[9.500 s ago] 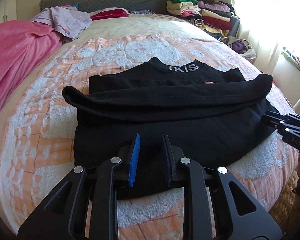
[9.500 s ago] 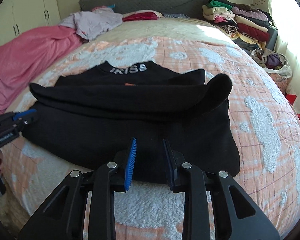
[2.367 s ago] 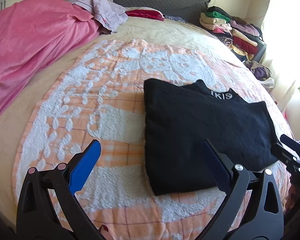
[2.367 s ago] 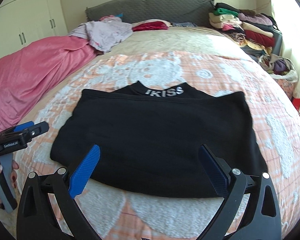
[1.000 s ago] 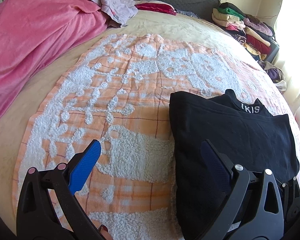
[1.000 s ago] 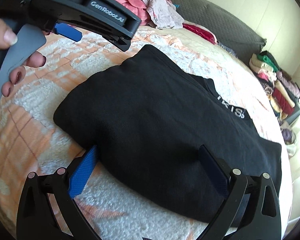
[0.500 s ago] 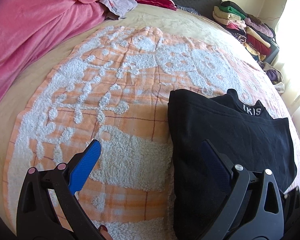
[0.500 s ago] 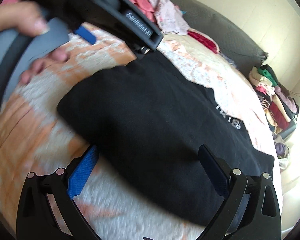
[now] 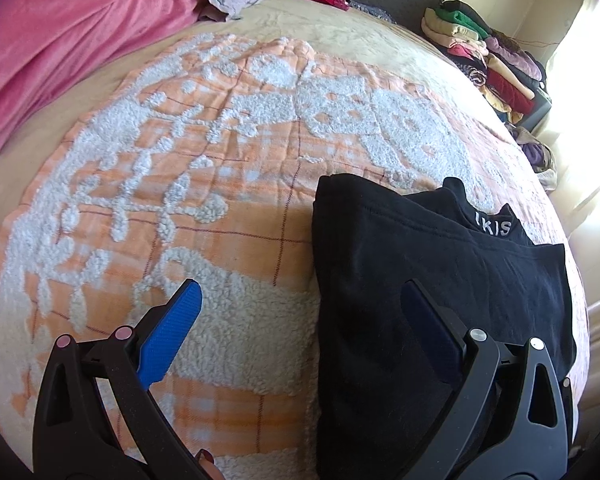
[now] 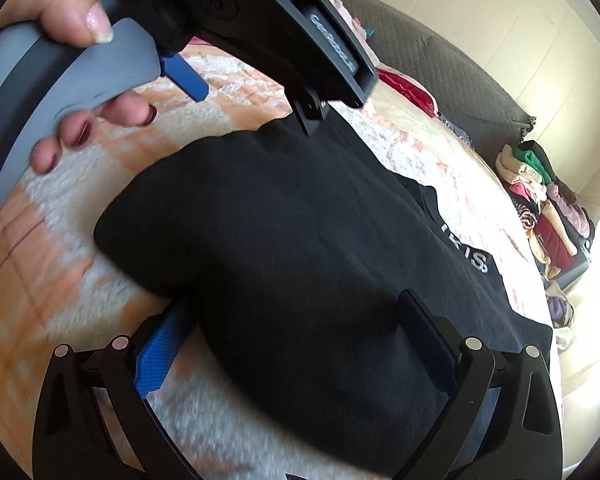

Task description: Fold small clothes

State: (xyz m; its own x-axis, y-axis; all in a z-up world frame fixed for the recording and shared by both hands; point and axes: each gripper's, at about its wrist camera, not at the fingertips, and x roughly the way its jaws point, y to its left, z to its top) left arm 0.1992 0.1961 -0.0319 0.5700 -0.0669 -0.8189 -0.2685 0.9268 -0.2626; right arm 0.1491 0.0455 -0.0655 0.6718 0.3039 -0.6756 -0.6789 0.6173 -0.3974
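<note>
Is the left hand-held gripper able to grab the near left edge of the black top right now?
Probably yes: the left hand-held gripper is open, straddling the black top edge, nothing between.

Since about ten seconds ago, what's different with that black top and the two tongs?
The black sweatshirt was lying wide with a sleeve across it; it has since been folded into a compact rectangle. Both tongs, nearly closed then, are open now: the left tongs straddle its left edge, the right tongs its near edge. The orange blanket, pink cover and stacked clothes stayed put.
</note>
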